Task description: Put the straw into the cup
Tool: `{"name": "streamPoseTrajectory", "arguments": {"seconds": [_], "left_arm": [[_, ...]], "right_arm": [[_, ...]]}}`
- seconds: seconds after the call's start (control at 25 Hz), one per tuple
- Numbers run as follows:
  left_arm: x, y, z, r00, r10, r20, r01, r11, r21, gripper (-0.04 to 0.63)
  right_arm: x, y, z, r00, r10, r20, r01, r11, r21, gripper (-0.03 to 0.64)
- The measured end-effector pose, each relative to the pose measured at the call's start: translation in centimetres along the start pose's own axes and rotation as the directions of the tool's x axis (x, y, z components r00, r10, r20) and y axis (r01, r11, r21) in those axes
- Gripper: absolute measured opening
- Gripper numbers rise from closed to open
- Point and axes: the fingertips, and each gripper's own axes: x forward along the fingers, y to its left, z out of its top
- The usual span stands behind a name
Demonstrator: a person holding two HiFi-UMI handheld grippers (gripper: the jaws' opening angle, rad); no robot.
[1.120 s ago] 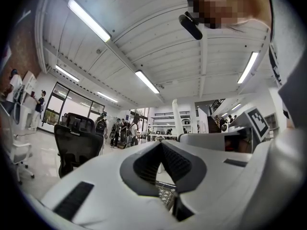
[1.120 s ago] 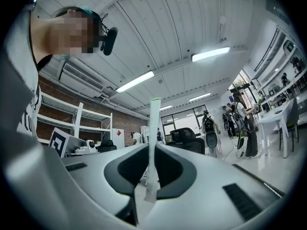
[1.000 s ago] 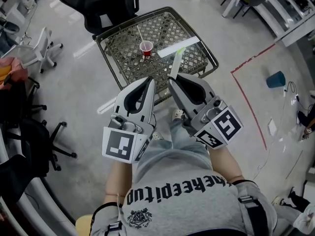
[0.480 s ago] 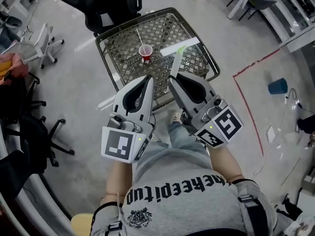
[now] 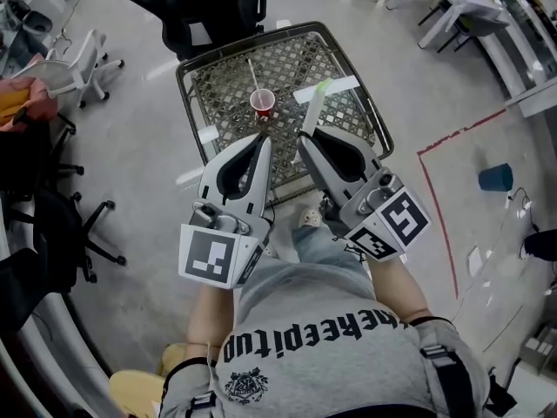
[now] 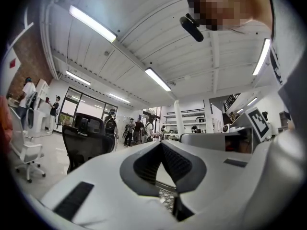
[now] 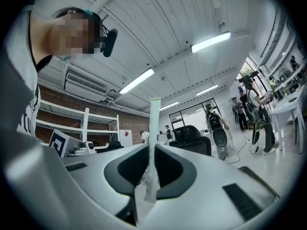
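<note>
A small red cup [image 5: 263, 103] stands on the metal mesh table [image 5: 218, 85], with a thin straw [image 5: 253, 72] leaning out of it. My right gripper [image 5: 302, 140] is shut on a paper-wrapped straw [image 5: 312, 111] with a green tip, which sticks out forward over the table's near edge. In the right gripper view the wrapped straw [image 7: 154, 123] stands upright, pinched between the jaws of the right gripper [image 7: 151, 148]. My left gripper [image 5: 264, 139] is beside it, shut and empty; in its own view the tips of the left gripper [image 6: 160, 145] meet with nothing between them.
A black office chair [image 5: 200, 7] stands behind the table. A white chair [image 5: 87, 59] and black chair bases [image 5: 78, 233] are at the left. Red floor tape [image 5: 435, 207] and a blue bin [image 5: 496, 177] lie to the right. Desks fill the far right corner.
The table and cup have come nearer to both grippers in the head view. The grippers keep their pose side by side, and the right one still holds the wrapped straw.
</note>
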Motion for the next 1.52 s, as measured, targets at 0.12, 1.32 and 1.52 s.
{"name": "streamPoseTrajectory", "arguments": {"seconds": [0.12,1.32,1.52], "left_arm": [[0.8,0.2,0.1,1.000,0.027,-0.001,-0.027,1.000,0.005,0.023],[8.7,-0.6,-1.1,0.982,0.186,-0.021,-0.185,0.982,0.038,0.023],[9.6,-1.1,-1.4,0.977,0.210,-0.025,-0.209,0.977,0.039,0.023]], "right_arm": [[0.4,-0.9,0.3,1.000,0.027,-0.001,-0.027,1.000,0.009,0.054],[1.6,-8.9,1.4,0.978,0.207,-0.006,-0.206,0.976,0.070,0.054],[1.2,-10.0,1.3,0.974,0.228,-0.003,-0.227,0.970,0.085,0.054]]}}
